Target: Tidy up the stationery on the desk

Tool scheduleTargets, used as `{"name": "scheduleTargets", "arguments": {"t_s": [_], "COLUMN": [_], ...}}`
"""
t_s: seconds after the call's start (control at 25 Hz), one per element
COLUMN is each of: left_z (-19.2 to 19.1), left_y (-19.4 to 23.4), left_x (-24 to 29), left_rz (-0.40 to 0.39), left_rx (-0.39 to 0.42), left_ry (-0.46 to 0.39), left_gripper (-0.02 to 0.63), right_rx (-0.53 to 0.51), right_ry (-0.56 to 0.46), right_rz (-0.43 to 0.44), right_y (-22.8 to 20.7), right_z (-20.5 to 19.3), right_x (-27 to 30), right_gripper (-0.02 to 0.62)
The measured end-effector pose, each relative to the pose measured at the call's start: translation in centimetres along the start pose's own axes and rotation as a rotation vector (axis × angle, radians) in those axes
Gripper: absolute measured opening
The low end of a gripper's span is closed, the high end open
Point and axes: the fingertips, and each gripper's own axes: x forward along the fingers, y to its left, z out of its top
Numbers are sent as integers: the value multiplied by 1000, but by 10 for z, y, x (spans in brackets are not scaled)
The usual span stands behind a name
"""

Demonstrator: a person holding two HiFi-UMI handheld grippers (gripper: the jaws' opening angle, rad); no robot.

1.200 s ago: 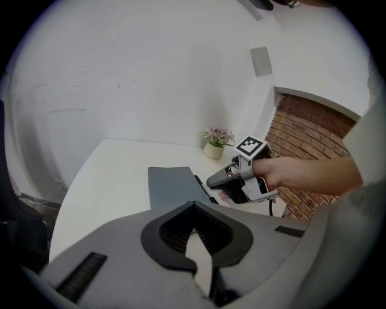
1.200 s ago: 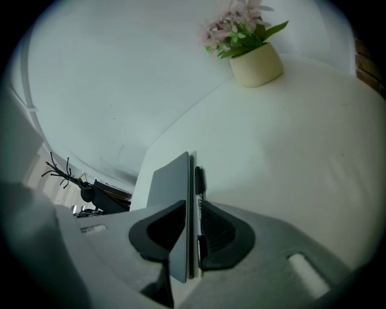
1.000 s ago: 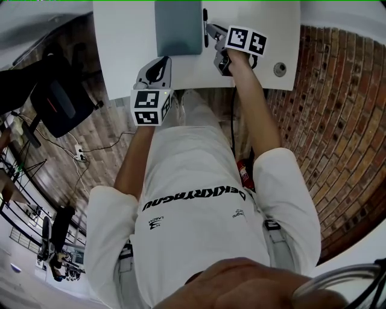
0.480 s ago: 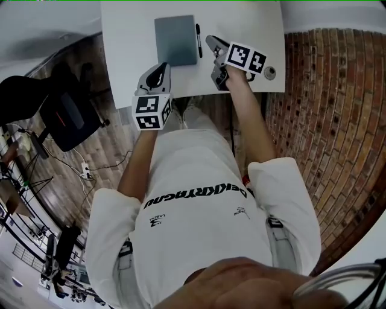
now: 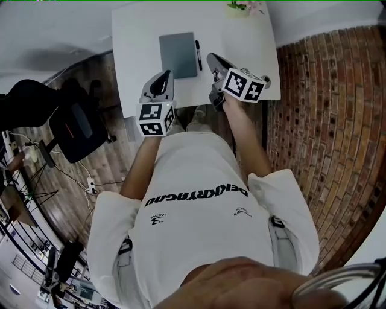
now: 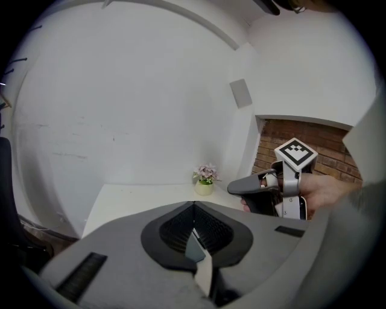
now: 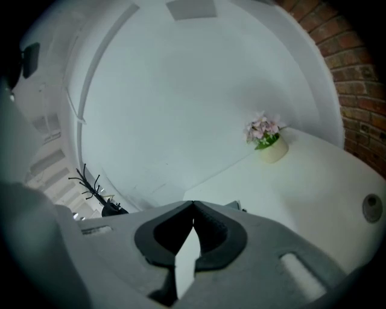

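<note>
A grey notebook (image 5: 178,54) lies on the white desk (image 5: 139,48), and a black pen (image 5: 198,54) lies along its right edge. My left gripper (image 5: 164,75) hovers over the desk's near edge, below the notebook, jaws shut and empty (image 6: 194,208). My right gripper (image 5: 212,58) hangs just right of the pen and apart from it. Its jaws have just been closing and now meet with nothing between them (image 7: 193,208). In the left gripper view the right gripper (image 6: 253,186) shows at the right, raised above the desk.
A small pot of pink flowers (image 5: 244,6) (image 7: 265,142) stands at the desk's far edge against the white wall. A round cable grommet (image 7: 373,208) sits near the desk's right edge. A black office chair (image 5: 72,121) stands to the left, and a brick surface (image 5: 325,121) lies to the right.
Both grippers have lifted away from the desk and drawn back toward the person. The right gripper has left the pen's side. The desk now looks smaller and farther off.
</note>
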Motion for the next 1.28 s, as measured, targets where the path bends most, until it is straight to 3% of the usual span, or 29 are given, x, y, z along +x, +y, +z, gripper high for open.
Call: {"name": "scheduleTargets", "arguments": {"t_s": [0.2, 0.44, 0.8, 1.28], "left_z": [17, 30, 42, 53], "left_y": [-7, -17, -25, -26], "left_x": [-12, -31, -45, -46], "left_rz": [0, -13, -26, -3], "left_rx": [20, 51, 98, 108], "left_ry": [-45, -95, -164, -215], "left_gripper": [-2, -2, -3, -2], "right_rx": [-250, -406, -526, -560], "right_ry": [-118, -205, -258, -280], "right_rz": [11, 36, 33, 50], "right_y": [39, 74, 92, 100], "right_z": [15, 9, -2, 2], "right_x": [-24, -43, -54, -56], "right_gripper": [-3, -3, -3, -3]}}
